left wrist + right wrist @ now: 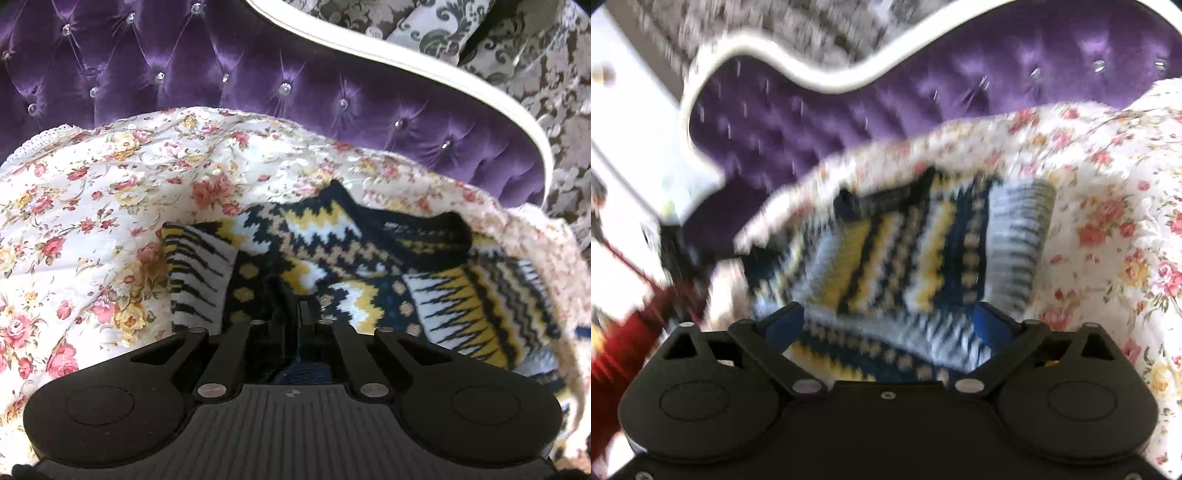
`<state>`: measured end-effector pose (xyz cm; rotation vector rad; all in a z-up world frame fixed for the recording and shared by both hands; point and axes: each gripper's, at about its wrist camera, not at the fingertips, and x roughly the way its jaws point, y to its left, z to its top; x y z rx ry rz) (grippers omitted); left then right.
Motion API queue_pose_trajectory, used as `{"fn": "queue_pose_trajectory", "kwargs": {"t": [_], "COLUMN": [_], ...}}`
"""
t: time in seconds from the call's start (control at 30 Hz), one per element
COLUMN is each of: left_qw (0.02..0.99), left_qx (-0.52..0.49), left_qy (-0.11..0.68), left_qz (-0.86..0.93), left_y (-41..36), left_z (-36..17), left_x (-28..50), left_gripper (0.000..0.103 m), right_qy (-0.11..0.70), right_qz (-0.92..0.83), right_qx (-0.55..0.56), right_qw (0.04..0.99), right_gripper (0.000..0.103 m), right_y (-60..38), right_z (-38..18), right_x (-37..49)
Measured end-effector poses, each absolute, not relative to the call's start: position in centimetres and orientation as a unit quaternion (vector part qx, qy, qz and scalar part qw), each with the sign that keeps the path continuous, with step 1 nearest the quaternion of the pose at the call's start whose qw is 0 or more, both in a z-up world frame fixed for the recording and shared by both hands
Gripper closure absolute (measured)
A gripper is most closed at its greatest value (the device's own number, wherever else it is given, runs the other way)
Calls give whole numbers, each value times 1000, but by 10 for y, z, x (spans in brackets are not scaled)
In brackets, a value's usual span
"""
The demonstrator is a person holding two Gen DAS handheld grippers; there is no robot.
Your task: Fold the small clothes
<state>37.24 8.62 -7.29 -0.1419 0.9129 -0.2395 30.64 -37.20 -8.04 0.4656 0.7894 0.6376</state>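
So the small navy, yellow and white zigzag-knit sweater (pixel 332 254) lies partly folded on the rose-printed quilt (pixel 92 206). My left gripper (pixel 295 314) pinches its near fold; my right gripper (pixel 890 328) gapes wide, empty above it. More folds likely remain.

No readable text, labels, brands or numbers in either wrist view. Only mark: a small round crosshair sign (pixel 291 393) on the ribbed black gripper body, centred just behind the finger linkages in the left wrist view. The same spot in the right wrist view shows only a plain screw head. The right wrist view is motion-blurred, so any fine print there cannot be made out.
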Motion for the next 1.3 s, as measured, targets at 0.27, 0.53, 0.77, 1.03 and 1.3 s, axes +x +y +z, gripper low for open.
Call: {"fn": "queue_pose_trajectory", "kwargs": {"t": [0.27, 0.53, 0.77, 1.03, 1.3], "left_qw": [904, 939, 916, 918, 928], "left_qx": [-31, -84, -66, 2, 9], "left_qy": [418, 328, 369, 375, 352], "left_qz": [-84, -68, -142, -130, -119], "left_y": [86, 83, 30, 1, -2], "left_z": [-76, -33, -61, -99, -108], "left_x": [367, 347, 348, 343, 332], "left_gripper": [69, 32, 31, 31, 30], "right_qy": [361, 309, 313, 285, 276], "right_qz": [206, 147, 148, 190, 201], "right_qx": [260, 360, 382, 397, 388], "right_qw": [871, 868, 857, 851, 856], "right_gripper": [2, 0, 0, 0, 0], "right_y": [-385, -422, -418, -412, -402], "right_z": [-87, -101, -128, -146, -146], "right_x": [318, 315, 332, 340, 344]}}
